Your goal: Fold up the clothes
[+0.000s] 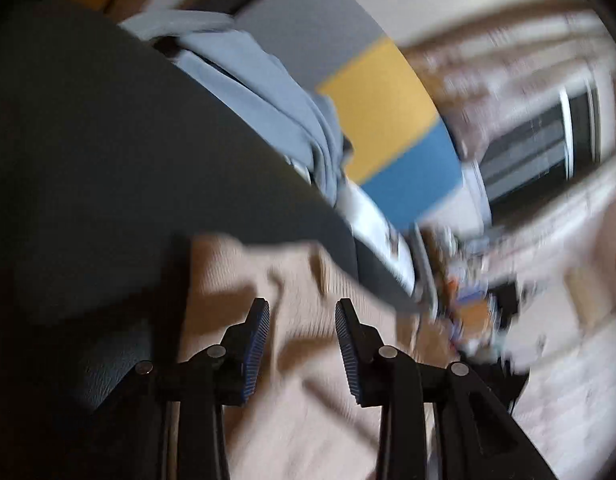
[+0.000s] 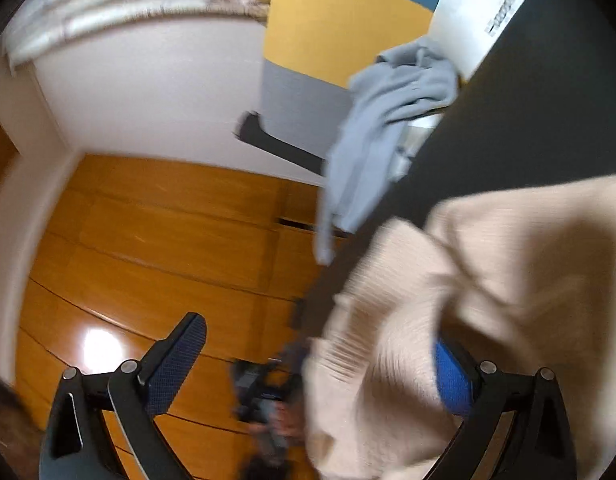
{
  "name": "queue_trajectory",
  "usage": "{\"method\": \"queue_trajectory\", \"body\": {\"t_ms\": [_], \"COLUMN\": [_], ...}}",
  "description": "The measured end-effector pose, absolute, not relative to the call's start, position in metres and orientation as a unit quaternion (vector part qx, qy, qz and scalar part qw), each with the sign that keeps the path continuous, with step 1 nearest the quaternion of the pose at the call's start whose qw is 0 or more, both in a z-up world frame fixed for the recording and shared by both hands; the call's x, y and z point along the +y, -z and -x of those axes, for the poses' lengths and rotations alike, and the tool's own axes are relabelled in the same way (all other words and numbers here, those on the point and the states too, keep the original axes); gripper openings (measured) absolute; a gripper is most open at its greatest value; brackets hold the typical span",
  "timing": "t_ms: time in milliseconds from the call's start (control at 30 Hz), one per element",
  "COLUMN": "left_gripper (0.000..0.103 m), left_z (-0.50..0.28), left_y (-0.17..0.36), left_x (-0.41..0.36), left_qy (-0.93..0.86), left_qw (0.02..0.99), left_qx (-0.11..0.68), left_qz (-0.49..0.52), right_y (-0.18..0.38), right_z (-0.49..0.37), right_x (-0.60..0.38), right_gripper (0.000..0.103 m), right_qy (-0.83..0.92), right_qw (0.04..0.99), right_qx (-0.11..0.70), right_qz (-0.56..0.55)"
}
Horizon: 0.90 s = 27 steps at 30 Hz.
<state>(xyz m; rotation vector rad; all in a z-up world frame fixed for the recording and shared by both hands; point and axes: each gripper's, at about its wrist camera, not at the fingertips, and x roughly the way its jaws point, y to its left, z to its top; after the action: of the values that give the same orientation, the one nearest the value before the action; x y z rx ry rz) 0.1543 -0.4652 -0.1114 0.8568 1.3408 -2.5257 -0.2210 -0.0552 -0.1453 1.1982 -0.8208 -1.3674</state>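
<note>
Nearest in the left wrist view, the left gripper [image 1: 302, 312] holds its two black fingers with ribbed blue pads [image 1: 255, 346] apart, released, with nothing pinched between them. Directly under and beyond the fingertips lies the beige ribbed knit garment [image 1: 292, 400], rumpled, spread over the near edge of the dark grey table surface [image 1: 108, 152]. Further along that surface a light blue-grey cloth garment [image 1: 268, 96] lies bunched at the far edge, and beyond it stands a wall panel in grey, yellow and blue bands [image 1: 383, 120]. The whole view is blurred, and the cluttered area to the right cannot be made out.

In the right wrist view, the right gripper [image 2: 319, 356] is spread wide. Its left finger [image 2: 176, 356] stands free in the air over the orange wooden floor [image 2: 148, 248], while the beige ribbed knit garment [image 2: 487, 292] drapes over the blue pad [image 2: 453, 380] of the other finger; the jaws do not clamp it. The garment hangs from the edge of the dark grey table surface [image 2: 527, 112]. Further back the light blue-grey cloth garment [image 2: 383, 120] spills over the table edge, touching a white printed sheet [image 2: 479, 12]. Behind rise a white wall [image 2: 148, 92] and the grey, yellow and blue panel [image 2: 327, 28].
</note>
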Motion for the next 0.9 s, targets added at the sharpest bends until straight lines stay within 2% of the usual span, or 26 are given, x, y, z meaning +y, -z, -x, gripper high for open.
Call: {"method": "queue_trajectory", "body": {"t_ms": [133, 233, 267, 300, 433, 500, 567, 600, 667, 733, 833, 900], "left_gripper": [0.034, 0.032, 0.030, 0.022, 0.017, 0.016, 0.016, 0.016, 0.028, 0.032, 0.041, 0.042], "left_z": [-0.154, -0.162, -0.164, -0.164, -0.176, -0.183, -0.185, -0.182, -0.174, -0.166, -0.154, -0.147], "left_y": [0.129, 0.142, 0.142, 0.142, 0.143, 0.143, 0.139, 0.135, 0.127, 0.119, 0.107, 0.100], "left_x": [-0.437, -0.435, -0.432, -0.427, -0.408, -0.394, -0.388, -0.391, -0.398, -0.405, -0.415, -0.422], "left_qy": [0.847, 0.840, 0.838, 0.839, 0.836, 0.838, 0.841, 0.843, 0.845, 0.848, 0.852, 0.854], "left_qw": [0.060, 0.057, 0.056, 0.060, 0.067, 0.071, 0.075, 0.076, 0.078, 0.080, 0.083, 0.084], "left_qx": [0.400, 0.430, 0.434, 0.426, 0.420, 0.411, 0.401, 0.396, 0.388, 0.379, 0.366, 0.357], "left_qz": [-0.344, -0.327, -0.327, -0.333, -0.347, -0.352, -0.355, -0.357, -0.359, -0.362, -0.366, -0.369], "right_y": [0.156, 0.166, 0.172, 0.176, 0.175, 0.176, 0.179, 0.181, 0.182, 0.180, 0.152, 0.131], "right_z": [0.218, 0.221, 0.221, 0.220, 0.191, 0.173, 0.157, 0.151, 0.144, 0.140, 0.141, 0.143], "right_x": [-0.021, -0.003, -0.001, 0.000, 0.016, 0.031, 0.047, 0.054, 0.067, 0.077, 0.065, 0.049], "right_gripper": [0.103, 0.103, 0.103, 0.103, 0.102, 0.097, 0.082, 0.078, 0.068, 0.068, 0.071, 0.073], "right_qy": [0.594, 0.582, 0.579, 0.573, 0.586, 0.591, 0.599, 0.601, 0.609, 0.619, 0.663, 0.683], "right_qw": [0.525, 0.516, 0.511, 0.505, 0.529, 0.531, 0.523, 0.519, 0.507, 0.491, 0.477, 0.488], "right_qx": [-0.311, -0.319, -0.322, -0.325, -0.279, -0.266, -0.251, -0.250, -0.248, -0.245, -0.190, -0.152], "right_qz": [-0.524, -0.541, -0.549, -0.557, -0.546, -0.545, -0.551, -0.553, -0.557, -0.562, -0.545, -0.521]}}
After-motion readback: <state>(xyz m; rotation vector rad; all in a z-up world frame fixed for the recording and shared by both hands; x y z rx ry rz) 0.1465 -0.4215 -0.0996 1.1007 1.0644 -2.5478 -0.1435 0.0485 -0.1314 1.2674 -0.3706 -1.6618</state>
